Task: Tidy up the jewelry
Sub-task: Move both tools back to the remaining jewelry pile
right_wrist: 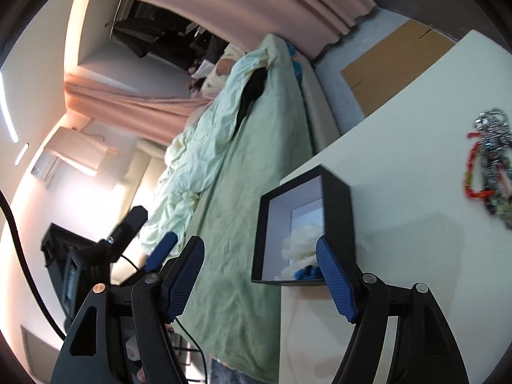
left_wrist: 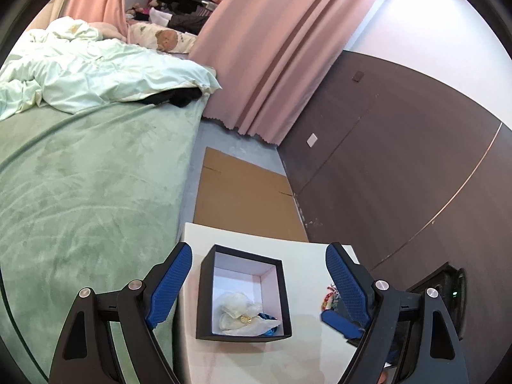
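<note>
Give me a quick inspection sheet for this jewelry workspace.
Surface: white table, beside a bed.
Job's things: open black box holding white wrapping, a gold piece and something blue; jewelry pile loose on the table.
Clutter: nothing seen.
Grippers: left gripper open over the box; right gripper open, holding nothing.
Cables: black cable at the right view's left edge.
Surroundings: green blanket, pink curtain, flat cardboard on the floor.

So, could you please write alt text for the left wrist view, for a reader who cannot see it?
An open black box sits on a white table, between the spread fingers of the left tool; inside lie white tissue, a gold piece and something blue. Behind are a green bed and pink curtains.
</note>
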`<action>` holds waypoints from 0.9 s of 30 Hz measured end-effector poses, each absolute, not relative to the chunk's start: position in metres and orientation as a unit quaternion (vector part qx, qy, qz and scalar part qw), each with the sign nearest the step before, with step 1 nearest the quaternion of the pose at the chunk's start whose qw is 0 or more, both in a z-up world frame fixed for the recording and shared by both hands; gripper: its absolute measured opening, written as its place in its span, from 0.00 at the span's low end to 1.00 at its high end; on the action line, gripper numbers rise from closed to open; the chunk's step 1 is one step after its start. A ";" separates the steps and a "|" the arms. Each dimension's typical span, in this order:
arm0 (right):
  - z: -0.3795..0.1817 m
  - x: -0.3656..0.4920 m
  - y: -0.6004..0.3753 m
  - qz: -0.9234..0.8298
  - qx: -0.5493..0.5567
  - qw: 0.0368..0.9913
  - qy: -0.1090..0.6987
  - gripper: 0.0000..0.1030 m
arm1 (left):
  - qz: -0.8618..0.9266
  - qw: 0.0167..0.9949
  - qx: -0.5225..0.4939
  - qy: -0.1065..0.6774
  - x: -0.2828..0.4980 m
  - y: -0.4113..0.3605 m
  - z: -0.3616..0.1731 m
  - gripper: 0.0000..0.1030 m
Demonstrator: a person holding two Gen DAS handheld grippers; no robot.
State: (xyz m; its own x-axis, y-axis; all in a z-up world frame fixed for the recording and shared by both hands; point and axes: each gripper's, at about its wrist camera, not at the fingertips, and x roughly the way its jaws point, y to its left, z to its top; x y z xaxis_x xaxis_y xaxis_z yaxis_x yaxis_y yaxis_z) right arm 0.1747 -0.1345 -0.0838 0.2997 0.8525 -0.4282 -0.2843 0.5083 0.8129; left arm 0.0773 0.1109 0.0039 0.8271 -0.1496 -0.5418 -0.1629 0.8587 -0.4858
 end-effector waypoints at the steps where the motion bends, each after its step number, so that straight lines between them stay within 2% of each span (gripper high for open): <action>1: -0.081 0.174 -0.139 0.379 0.316 0.746 0.447 0.71 | 0.002 0.918 -0.264 0.295 0.077 0.109 0.003 0.84; 16: -0.054 0.158 -0.240 0.277 0.329 0.808 0.403 0.71 | -0.035 0.929 -0.201 0.308 0.086 0.036 -0.003 0.87; 27: -0.055 0.153 -0.291 0.228 0.317 0.818 0.422 0.71 | -0.084 0.926 -0.176 0.323 0.097 -0.010 -0.014 0.87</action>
